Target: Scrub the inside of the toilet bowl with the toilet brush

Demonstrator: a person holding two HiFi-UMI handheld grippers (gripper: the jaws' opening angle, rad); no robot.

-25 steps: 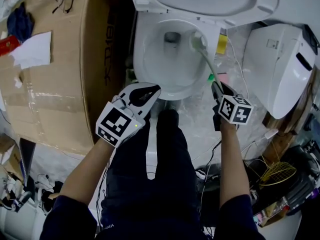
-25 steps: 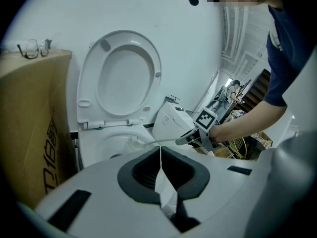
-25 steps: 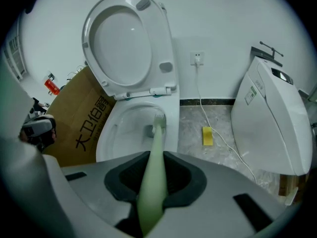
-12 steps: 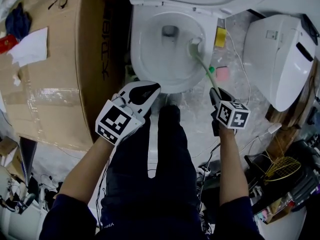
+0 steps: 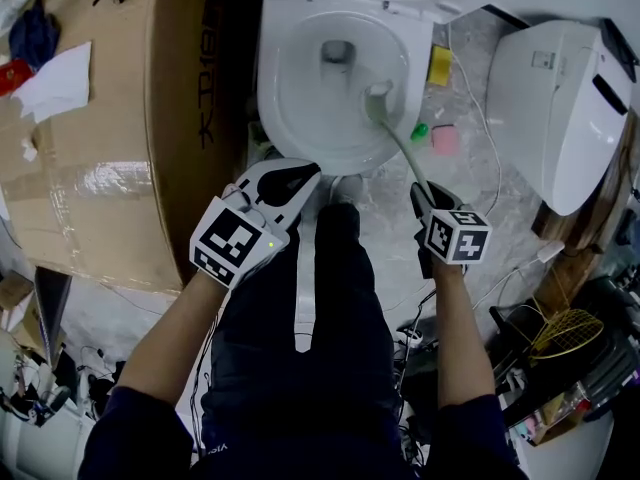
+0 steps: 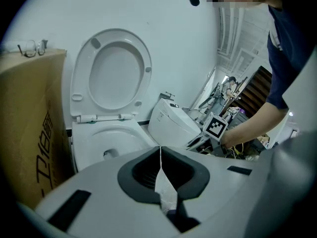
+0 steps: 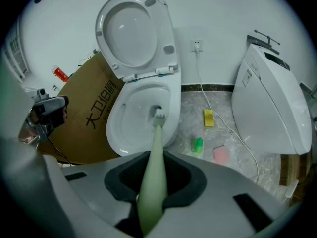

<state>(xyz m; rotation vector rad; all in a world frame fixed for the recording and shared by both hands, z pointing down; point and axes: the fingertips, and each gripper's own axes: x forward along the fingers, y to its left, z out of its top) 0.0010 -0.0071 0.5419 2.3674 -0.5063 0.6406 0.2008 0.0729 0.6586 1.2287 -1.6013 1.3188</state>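
Observation:
The white toilet bowl [image 5: 300, 88] stands open, its lid [image 6: 111, 73] raised against the wall. My right gripper [image 5: 422, 192] is shut on the pale green handle [image 5: 400, 146] of the toilet brush. The brush head [image 5: 377, 96] lies inside the bowl against its right inner wall. In the right gripper view the handle [image 7: 152, 167] runs out between the jaws to the white bristles [image 7: 158, 114] in the bowl [image 7: 126, 128]. My left gripper [image 5: 292, 178] hovers just in front of the bowl's front rim, shut with nothing in it. Its jaws meet in a line in the left gripper view [image 6: 160, 155].
A large cardboard box [image 5: 100, 118] stands tight against the toilet's left side. A second white toilet unit [image 5: 560, 108] lies at the right. On the marbled floor between them are a yellow sponge [image 5: 439, 65], a small green bottle [image 5: 419, 131], a pink sponge [image 5: 444, 140] and a white cable [image 5: 484, 128].
The brush head has slid from the bowl's far right rim down toward the middle right. My right gripper has drawn back toward the body. The left gripper has stayed put.

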